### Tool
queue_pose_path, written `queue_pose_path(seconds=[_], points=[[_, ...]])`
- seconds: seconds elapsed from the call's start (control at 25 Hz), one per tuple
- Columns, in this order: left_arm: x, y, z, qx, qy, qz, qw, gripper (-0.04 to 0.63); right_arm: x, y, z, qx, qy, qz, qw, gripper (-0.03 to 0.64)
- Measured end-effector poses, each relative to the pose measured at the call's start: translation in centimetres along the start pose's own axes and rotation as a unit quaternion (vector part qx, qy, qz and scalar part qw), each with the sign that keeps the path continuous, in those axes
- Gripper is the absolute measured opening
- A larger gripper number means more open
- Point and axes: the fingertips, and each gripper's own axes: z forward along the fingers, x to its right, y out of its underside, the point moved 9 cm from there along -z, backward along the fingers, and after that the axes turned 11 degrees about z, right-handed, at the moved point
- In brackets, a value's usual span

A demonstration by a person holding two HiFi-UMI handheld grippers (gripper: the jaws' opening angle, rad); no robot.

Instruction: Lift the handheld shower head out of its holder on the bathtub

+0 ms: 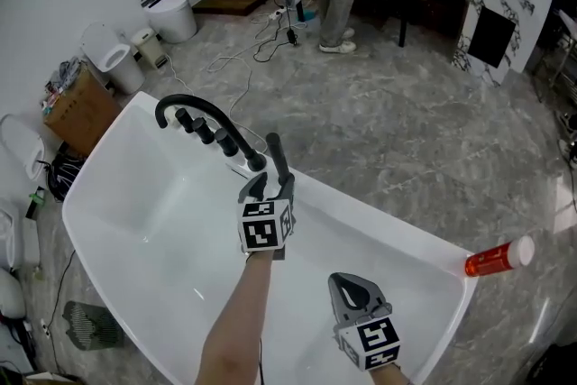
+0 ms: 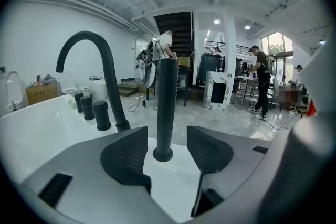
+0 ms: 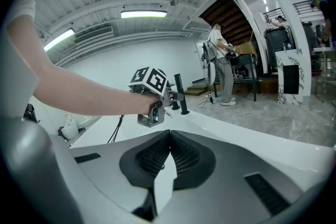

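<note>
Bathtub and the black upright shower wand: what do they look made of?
Bathtub: probably glossy white acrylic or enamel, judging by its smooth, sheeny surface. Shower wand: matte black, perhaps coated metal or plastic; hardly any glint.

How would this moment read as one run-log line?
left claw: open, straddling shower head, not touching | right claw: shut, empty | shower head: upright in holder, bathtub rim

No words, numbers or brands can be read. The marker cube (image 1: 267, 225) at centre and the second cube (image 1: 371, 343) at five o'clock show only black-and-white square patterns.
</note>
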Motion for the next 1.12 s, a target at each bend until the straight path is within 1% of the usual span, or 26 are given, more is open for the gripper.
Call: queue_pose_path(seconds=[0.12,0.24,0.4,0.52,0.68,0.84,0.96,1.12], points=[[-0.1,0.0,1.5,-0.013,0.000,0.001,0.9999,0.238,1.0,0.1,0.6,0.006,0.001,-0.003,1.000,0.006],[-0.5,0.1,2.6,-0.014,0.003,0.007,0.9999,0.238,1.2,0.5,1.5,0.013,0.005,-0.006,1.000,0.006],[-0.5,-0.4,4.0,-0.010,0.006,0.010,0.9999,0.238,1.4,1.3,2.4,0.002,-0.001,-0.004,1.000,0.006],[-0.4,-0.6,5.0,-0.017,0.001,0.009,0.9998,0.236,1.7,1.8,2.6,-0.004,-0.001,-0.002,1.000,0.006],[-0.7,-0.5,5.4,-0.022,-0.006,-0.002,0.9997,0.201,1.6,2.3,2.7,-0.012,-0.002,0.002,1.000,0.006],[-0.2,-0.6,5.3,-0.017,-0.007,0.001,0.9998,0.149,1.4,2.3,2.6,-0.015,-0.003,0.006,1.000,0.006],[0.0,-0.5,5.1,-0.014,-0.010,-0.001,0.9998,0.149,1.3,2.1,2.5,-0.015,-0.006,0.005,1.000,0.006],[0.1,-0.5,4.5,-0.024,-0.008,0.000,0.9997,0.147,0.9,2.0,2.3,-0.016,-0.005,0.011,1.000,0.006]])
